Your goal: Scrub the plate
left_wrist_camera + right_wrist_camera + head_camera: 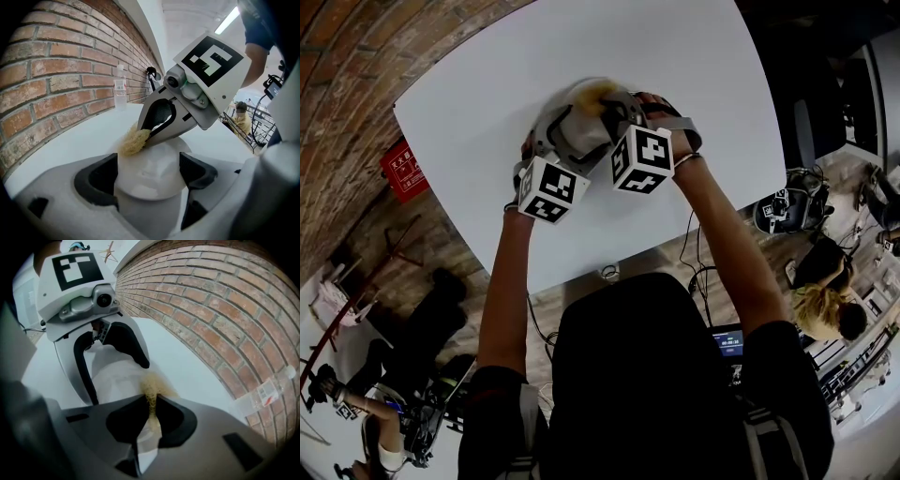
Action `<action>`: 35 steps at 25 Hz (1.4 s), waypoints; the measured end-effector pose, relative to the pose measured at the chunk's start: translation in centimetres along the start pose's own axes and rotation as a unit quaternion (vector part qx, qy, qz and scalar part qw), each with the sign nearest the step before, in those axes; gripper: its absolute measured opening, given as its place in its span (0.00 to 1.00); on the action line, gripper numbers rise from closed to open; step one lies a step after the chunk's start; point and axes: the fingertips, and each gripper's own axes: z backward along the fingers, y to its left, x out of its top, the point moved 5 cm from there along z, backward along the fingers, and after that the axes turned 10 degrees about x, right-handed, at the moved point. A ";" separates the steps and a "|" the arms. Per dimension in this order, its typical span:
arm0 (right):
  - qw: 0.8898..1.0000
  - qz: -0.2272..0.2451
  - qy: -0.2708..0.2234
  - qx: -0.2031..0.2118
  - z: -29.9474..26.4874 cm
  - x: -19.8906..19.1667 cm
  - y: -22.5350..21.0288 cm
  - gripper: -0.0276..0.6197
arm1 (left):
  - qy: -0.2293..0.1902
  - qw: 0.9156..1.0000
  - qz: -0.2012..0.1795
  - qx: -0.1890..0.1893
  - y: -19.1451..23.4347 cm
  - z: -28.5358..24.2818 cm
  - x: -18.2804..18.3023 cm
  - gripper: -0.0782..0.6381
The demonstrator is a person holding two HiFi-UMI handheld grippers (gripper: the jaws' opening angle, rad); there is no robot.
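Brick wall (342, 94) on your left, red sign (405, 170) on it, clear bottle (120, 89) standing beside the bricks. White bench (694, 84) sits under both tongs. Your left tongs (149, 174) are clamped on the white plate (157, 157). Your right tongs (150, 414) are pinched tight on a yellow scrubber (151, 389) — it's touching the plate. A seated person (830, 305) is far right, among cables.

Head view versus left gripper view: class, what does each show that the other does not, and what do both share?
Head view only: the person's forearms, a red sign beside the table. Left gripper view only: a clear bottle by the brick wall, and the plate clamped between the left gripper's jaws. Both: the right gripper holding a yellow scrubber against the plate, the white table.
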 end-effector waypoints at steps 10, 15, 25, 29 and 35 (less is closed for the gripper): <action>1.000 -0.007 0.004 0.001 0.6 -0.9 1.1 0.11 | 0.000 1.000 0.000 -0.001 0.1 -0.1 -0.1 0.66; 1.000 -0.014 0.004 0.002 1.2 -1.4 1.8 0.11 | 0.000 1.000 -0.001 -0.001 0.0 -0.1 0.0 0.66; 0.999 -0.031 -0.005 0.005 2.4 -2.5 3.5 0.11 | 0.000 1.000 -0.001 -0.002 -0.1 -0.1 0.1 0.66; 0.999 -0.031 -0.003 0.005 2.4 -2.5 3.7 0.11 | 0.001 1.000 -0.001 -0.002 0.0 -0.1 0.1 0.66; 0.999 -0.045 -0.009 0.003 2.9 -2.7 4.2 0.11 | 0.001 1.000 -0.001 -0.002 -0.1 -0.1 0.1 0.66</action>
